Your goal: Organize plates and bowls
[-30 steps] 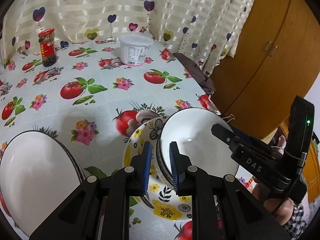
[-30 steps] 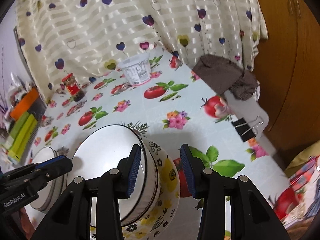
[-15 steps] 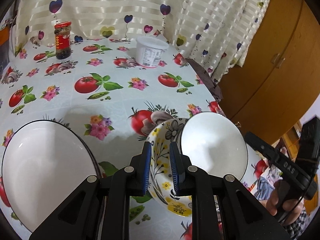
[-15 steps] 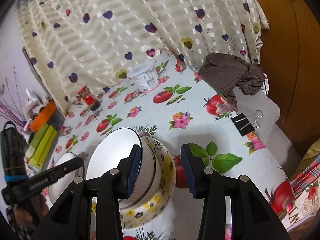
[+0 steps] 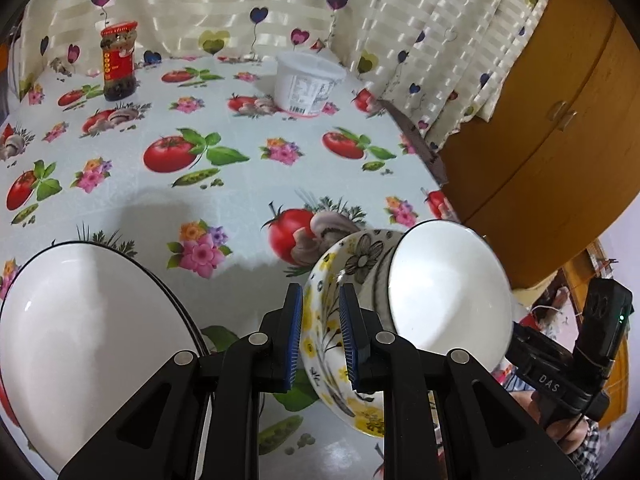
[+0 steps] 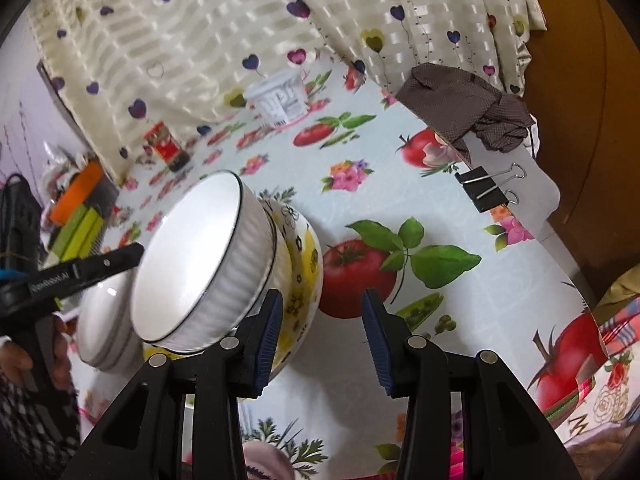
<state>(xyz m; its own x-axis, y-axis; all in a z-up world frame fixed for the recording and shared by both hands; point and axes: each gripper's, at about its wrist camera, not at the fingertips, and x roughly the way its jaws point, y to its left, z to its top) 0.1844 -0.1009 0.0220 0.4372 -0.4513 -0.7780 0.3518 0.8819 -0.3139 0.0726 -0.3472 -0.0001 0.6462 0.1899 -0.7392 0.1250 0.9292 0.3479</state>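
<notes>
My left gripper [image 5: 319, 334] is shut on the rim of a yellow flowered bowl [image 5: 326, 344] and holds it tilted above the table. A white ribbed bowl [image 5: 448, 292] with a black rim line sits nested inside it. In the right wrist view the same flowered bowl [image 6: 302, 268] and white bowl [image 6: 188, 256] tilt to the left. My right gripper [image 6: 322, 340] is open and empty, its left finger close beside the flowered bowl. Another white bowl [image 5: 80, 332] stands at the lower left and also shows in the right wrist view [image 6: 102, 332].
A red-labelled jar [image 5: 119, 66] and a white tub [image 5: 306, 86] stand at the back by the curtain. A brown cloth [image 6: 468, 104] and a black binder clip [image 6: 486, 192] lie at the table's right edge. A wooden cabinet [image 5: 560, 120] stands to the right.
The left gripper has lifted and tilted the flowered bowl with the white bowl in it. The right gripper has stayed open and drawn back from the bowls.
</notes>
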